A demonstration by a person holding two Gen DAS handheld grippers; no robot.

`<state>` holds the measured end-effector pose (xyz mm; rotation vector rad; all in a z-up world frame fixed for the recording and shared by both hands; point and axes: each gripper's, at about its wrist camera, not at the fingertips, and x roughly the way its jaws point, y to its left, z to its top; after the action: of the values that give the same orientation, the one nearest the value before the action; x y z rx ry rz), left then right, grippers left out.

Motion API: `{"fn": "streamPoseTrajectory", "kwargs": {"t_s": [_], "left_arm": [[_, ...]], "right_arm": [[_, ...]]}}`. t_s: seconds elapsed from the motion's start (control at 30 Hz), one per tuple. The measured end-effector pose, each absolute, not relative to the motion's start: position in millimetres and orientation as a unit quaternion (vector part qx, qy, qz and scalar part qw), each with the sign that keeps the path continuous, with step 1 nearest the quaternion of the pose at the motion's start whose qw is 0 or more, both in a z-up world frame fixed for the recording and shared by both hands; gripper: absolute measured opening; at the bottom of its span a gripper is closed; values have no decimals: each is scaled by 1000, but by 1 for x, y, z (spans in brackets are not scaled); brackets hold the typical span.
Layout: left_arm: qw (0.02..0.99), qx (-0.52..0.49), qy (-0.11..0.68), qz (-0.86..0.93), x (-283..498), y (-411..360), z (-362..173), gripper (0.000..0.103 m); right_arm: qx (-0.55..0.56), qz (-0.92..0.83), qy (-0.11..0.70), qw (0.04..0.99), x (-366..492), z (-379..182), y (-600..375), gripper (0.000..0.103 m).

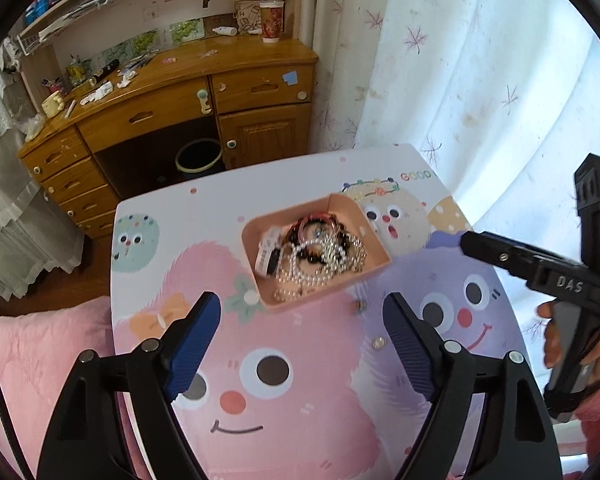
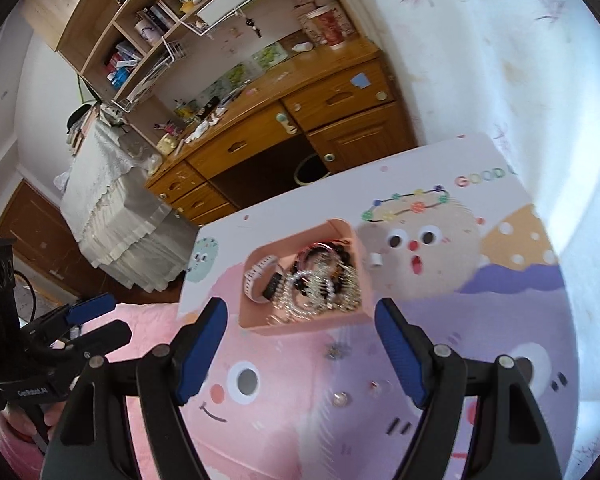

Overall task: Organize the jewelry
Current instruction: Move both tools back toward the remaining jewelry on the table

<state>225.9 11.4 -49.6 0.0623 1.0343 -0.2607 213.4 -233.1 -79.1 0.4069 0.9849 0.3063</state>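
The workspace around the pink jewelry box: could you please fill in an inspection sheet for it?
Surface: cartoon-print table, pink box on it.
Job's things: bead chains and bracelets heaped in the box; small loose pieces on the table nearer the grippers.
Clutter: nothing seen on the table.
Grippers: left gripper and right gripper both open, empty, above the table.
Cables: dark cable behind the left gripper.
Surroundings: cluttered wooden desk, bin under it, curtain, pink bedding.
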Motion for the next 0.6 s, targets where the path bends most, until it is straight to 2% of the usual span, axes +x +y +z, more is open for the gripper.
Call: {"fn": "streamPoseTrajectory", "kwargs": {"t_s": [0.4, 0.6], "left_arm": [[854, 8, 514, -82, 183, 3, -97, 83], [834, 18, 544, -92, 171, -14, -128, 83]], "right_arm": [[-3, 142, 481, 865, 168, -99, -225, 77], [-162, 183, 469, 849, 143, -131, -203, 76]]}}
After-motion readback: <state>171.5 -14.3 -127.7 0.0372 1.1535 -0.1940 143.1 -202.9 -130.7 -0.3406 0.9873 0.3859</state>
